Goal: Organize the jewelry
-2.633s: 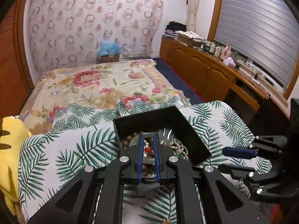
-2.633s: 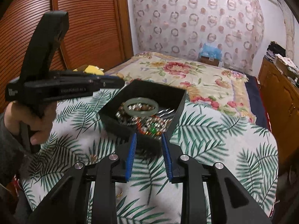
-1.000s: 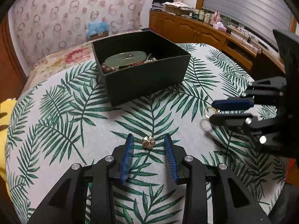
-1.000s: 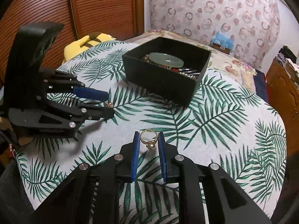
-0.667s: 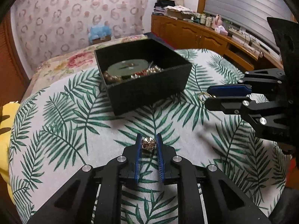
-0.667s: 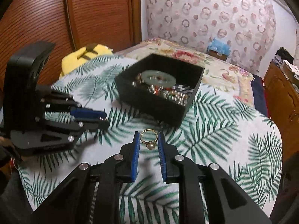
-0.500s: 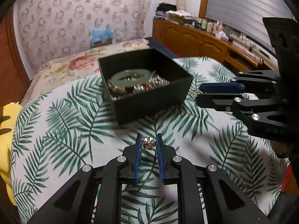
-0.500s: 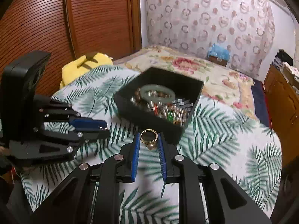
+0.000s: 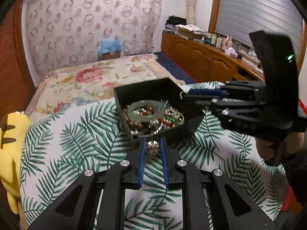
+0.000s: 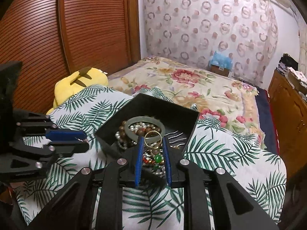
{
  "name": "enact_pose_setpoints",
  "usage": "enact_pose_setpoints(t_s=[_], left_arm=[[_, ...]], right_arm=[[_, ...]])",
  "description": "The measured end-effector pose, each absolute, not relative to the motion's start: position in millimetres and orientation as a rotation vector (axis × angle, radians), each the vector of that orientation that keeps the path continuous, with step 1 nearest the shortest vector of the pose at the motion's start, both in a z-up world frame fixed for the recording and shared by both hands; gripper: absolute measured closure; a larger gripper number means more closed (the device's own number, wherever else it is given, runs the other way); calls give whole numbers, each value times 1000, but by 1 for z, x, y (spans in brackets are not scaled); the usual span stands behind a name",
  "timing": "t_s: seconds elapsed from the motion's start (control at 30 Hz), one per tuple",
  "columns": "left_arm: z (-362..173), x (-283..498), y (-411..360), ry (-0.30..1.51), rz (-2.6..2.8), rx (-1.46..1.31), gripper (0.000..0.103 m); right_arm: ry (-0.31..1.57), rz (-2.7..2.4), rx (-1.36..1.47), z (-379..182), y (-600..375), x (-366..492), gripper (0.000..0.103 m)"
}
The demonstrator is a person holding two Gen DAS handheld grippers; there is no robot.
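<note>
Palm-leaf cloth (image 9: 63,143) under a black box (image 9: 145,92) of jewelry.
Inside: jade bangle (image 9: 145,111), beads, pearls. Left tool (image 9: 153,147) grips a flower charm (image 9: 153,147) near the box; right tool (image 10: 152,143) grips a gold ring (image 10: 152,138) above it.

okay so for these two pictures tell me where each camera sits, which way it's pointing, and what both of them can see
Left wrist: rides the left gripper, looking forward and down over its fingers pinching a flower-shaped silver charm, toward the black jewelry box; right gripper enters from the right.
Right wrist: rides the right gripper, fingers holding a gold ring over the box; left gripper at left.
Shared: box, jade bangle, palm-leaf cloth, bed.
</note>
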State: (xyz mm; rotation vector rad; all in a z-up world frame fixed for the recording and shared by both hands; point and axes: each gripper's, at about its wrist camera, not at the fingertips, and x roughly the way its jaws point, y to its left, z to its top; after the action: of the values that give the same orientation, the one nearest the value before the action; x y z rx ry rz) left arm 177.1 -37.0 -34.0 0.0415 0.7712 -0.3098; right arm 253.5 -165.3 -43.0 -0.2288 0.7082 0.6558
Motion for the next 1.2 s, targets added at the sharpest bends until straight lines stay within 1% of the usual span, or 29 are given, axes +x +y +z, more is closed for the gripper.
enact_pose_setpoints(t_s=[0.4, 0.73, 0.8, 0.83, 0.87, 0.9, 0.97, 1.0, 1.03, 1.07, 1.1, 1.13, 1.17, 1.2], left_arm=[[-26, 208, -30, 743, -276, 40, 89], [-29, 231, -33, 745, -267, 7, 89], [-29, 231, -35, 744, -258, 12, 86], [-28, 232, -37, 743, -254, 15, 78], [-28, 230, -37, 738, -251, 16, 74], [-27, 228, -38, 735, -248, 15, 68], [-25, 222, -39, 729, -236, 17, 56], [-24, 218, -39, 725, -225, 18, 51], [-23, 214, -39, 720, -215, 18, 44], [-22, 211, -38, 716, -209, 17, 36], [-20, 206, -37, 710, -199, 16, 32], [-19, 201, -36, 701, -185, 16, 24], [-17, 196, -35, 692, -172, 16, 21], [-16, 188, -33, 685, -158, 13, 15]], right_arm=[[711, 646, -223, -44, -162, 265, 81], [701, 597, -170, -46, -188, 246, 81], [701, 585, -156, -46, -193, 240, 81], [701, 582, -153, -46, -195, 239, 81], [698, 575, -148, -46, -197, 236, 80], [696, 571, -146, -46, -199, 234, 75], [686, 554, -137, -44, -203, 228, 69], [682, 547, -129, -43, -205, 225, 68], [678, 538, -120, -42, -207, 222, 67], [674, 531, -115, -41, -210, 221, 61], [669, 520, -107, -40, -213, 218, 55], [665, 508, -100, -39, -215, 215, 51], [658, 494, -91, -38, -217, 210, 45], [653, 483, -86, -36, -219, 207, 40]])
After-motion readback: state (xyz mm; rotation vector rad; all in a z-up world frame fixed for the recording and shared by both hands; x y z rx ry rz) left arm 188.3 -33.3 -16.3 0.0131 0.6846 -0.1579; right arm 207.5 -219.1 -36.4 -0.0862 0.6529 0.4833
